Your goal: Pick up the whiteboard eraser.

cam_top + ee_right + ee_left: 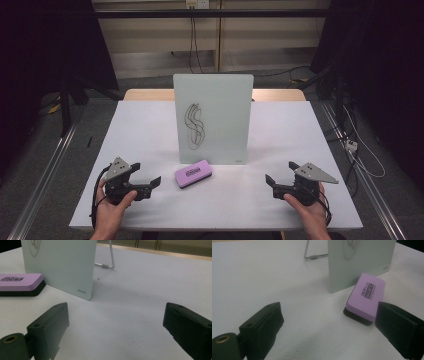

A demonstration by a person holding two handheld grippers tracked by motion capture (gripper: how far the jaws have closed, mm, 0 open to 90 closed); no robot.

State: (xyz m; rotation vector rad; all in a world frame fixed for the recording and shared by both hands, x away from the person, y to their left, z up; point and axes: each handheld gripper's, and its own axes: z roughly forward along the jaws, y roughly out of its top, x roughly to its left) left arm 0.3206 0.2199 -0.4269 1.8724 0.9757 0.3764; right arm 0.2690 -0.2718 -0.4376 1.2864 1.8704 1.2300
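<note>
High view: a purple eraser [193, 174] lies on the white table [75, 200] between the left gripper [148, 181] and right gripper [280, 176], nearer the left, before a standing whiteboard [213, 118]. Left gripper view: jaws released, eraser [365, 298] just beyond the right jaw. Right gripper view: jaws released, empty; eraser [20, 284] far left.

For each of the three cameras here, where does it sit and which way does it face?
High view: above the person's side, looking forward and down at the table, upright whiteboard and purple eraser; both hands show, with left claw and right claw.
Left gripper view: rides the left claw, low over the table, facing the eraser and board; its open jaws show.
Right gripper view: rides the right claw, facing the board's other lower corner; its open jaws show.
Shared: board and eraser.
</note>
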